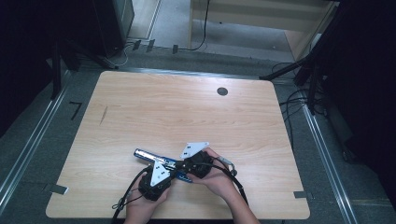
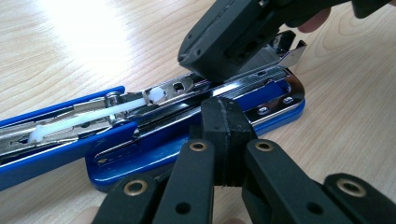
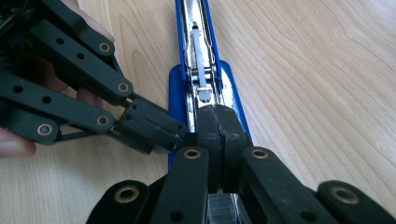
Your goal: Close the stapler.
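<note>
Two sets of tongs are crowded onto one blue stapler [image 1: 161,163] lying opened out near the middle of the tabletop's near edge. Not much else around: a round dark grommet [image 1: 222,91] sits up toward the far right corner, well apart from the action, and a thin dark scratch [image 1: 103,115] marks the wood [image 1: 187,112] toward the left edge. The tabletop is pale wood grain, smooth, with rounded corners.

What's in the way is basically the tongs themselves. In the left gripper view the right tongs [image 2: 205,70] come down from above onto the shiny staple rail, blocking a good chunk of the stapler's front end. In the right gripper view the left tongs [image 3: 180,135] poke in from the side and meet the right ones right at the rail.

The stapler has a glossy blue plastic base [image 2: 187,154], rounded at the end, with chrome metal inside and a white plastic pusher rod [image 2: 93,116] along the magazine channel. Its blue top arm [image 3: 191,28] is folded out flat, so the whole thing stretches long.

The left tongs [image 2: 226,126] are squeezed together, tips against the stapler's base edge. The right tongs [image 3: 219,126] are also pressed together, tips on the metal rail; I can't tell if anything is pinched.
</note>
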### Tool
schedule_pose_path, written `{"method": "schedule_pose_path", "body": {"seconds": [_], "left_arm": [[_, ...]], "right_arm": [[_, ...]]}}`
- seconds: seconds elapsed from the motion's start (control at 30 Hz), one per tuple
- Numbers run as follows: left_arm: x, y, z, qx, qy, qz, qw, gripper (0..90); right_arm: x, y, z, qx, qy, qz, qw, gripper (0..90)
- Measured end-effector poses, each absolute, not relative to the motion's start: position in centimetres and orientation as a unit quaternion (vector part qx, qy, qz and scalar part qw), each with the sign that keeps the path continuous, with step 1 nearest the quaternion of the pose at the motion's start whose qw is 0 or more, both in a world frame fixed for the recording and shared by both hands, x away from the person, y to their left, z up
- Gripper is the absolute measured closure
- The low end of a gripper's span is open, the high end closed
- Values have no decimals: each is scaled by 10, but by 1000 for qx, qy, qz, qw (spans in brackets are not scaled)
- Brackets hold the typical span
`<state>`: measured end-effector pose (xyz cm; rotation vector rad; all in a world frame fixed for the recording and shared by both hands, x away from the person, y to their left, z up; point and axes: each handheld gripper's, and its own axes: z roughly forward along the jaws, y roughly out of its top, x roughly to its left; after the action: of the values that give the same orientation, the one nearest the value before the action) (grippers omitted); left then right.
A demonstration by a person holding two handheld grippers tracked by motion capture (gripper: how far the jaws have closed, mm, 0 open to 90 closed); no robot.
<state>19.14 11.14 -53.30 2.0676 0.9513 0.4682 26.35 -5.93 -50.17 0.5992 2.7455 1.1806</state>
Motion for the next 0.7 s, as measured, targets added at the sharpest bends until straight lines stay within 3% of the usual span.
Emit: {"method": "schedule_pose_path", "body": {"seconds": [0.7], "left_arm": [[191,112,-533,817,375,180,400,900]], "right_arm": [[261,-70,-499,212,890,401,47,900]]}}
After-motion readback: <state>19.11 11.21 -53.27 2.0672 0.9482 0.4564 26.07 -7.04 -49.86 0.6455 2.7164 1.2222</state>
